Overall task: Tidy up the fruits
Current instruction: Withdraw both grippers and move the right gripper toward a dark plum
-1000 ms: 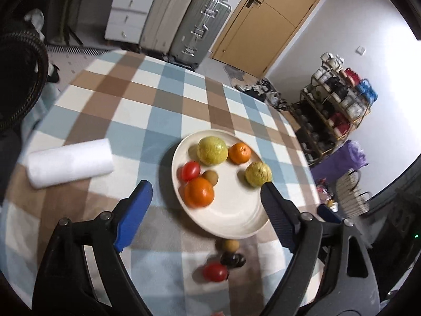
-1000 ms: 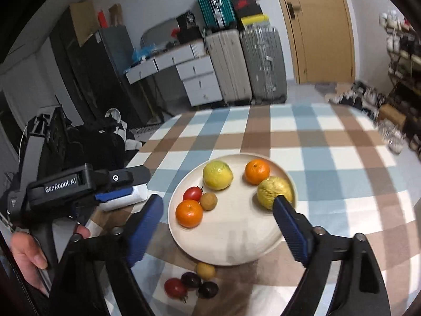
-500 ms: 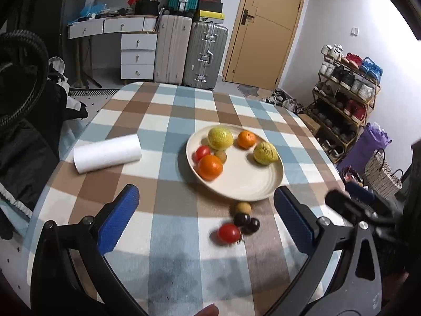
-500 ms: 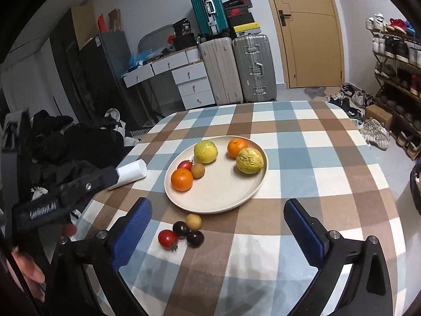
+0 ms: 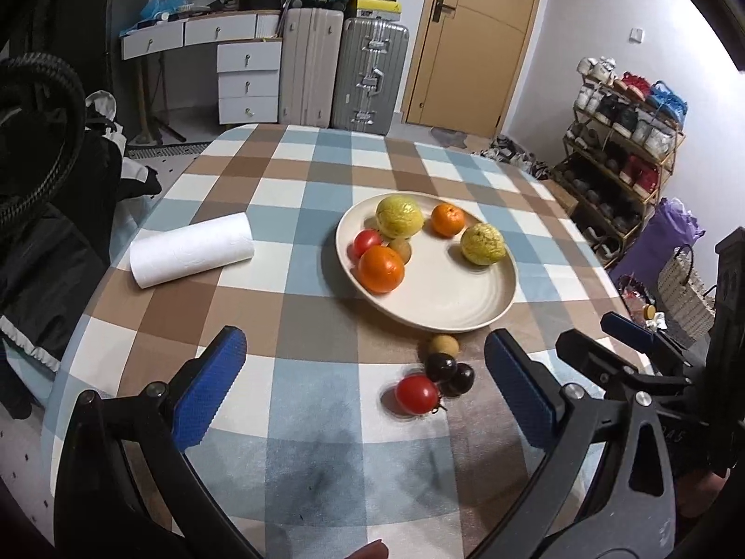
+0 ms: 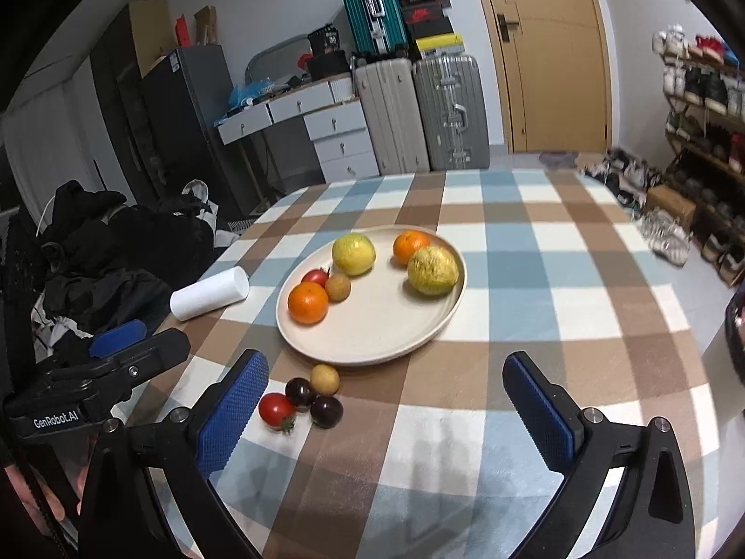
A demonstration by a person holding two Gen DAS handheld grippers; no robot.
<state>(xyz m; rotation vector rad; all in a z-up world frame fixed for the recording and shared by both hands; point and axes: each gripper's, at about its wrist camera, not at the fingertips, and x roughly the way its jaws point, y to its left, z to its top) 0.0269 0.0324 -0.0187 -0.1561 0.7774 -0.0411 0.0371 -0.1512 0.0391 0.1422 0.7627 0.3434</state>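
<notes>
Both grippers have drawn back from the plate since the earlier frames, so the whole table now lies ahead of them. Seen from the left wrist, the left gripper [image 5: 361,384] hangs with its jaws wide apart and nothing between them; the cream plate [image 5: 465,303] sits in the middle of the checked tablecloth [image 5: 298,214] with six fruits on it, and four loose ones cluster just near of its rim: a red tomato [image 5: 416,393], two dark plums [image 5: 450,372] touching each other, and a small tan fruit [image 5: 443,345]. A paper roll [image 5: 191,256] lies to the left, well apart. From the right wrist, the right gripper [image 6: 384,407] is likewise spread and empty, with the loose cluster just inside its left finger; the red tomato [image 6: 274,409] lies nearest. These loose fruits look light, round, smooth-skinned and soft, likely to roll or bruise, so a gentle pinch across the widest part, one at a time, seems best. Taking an outer one such as the tomato first would probably avoid nudging its neighbours.
</notes>
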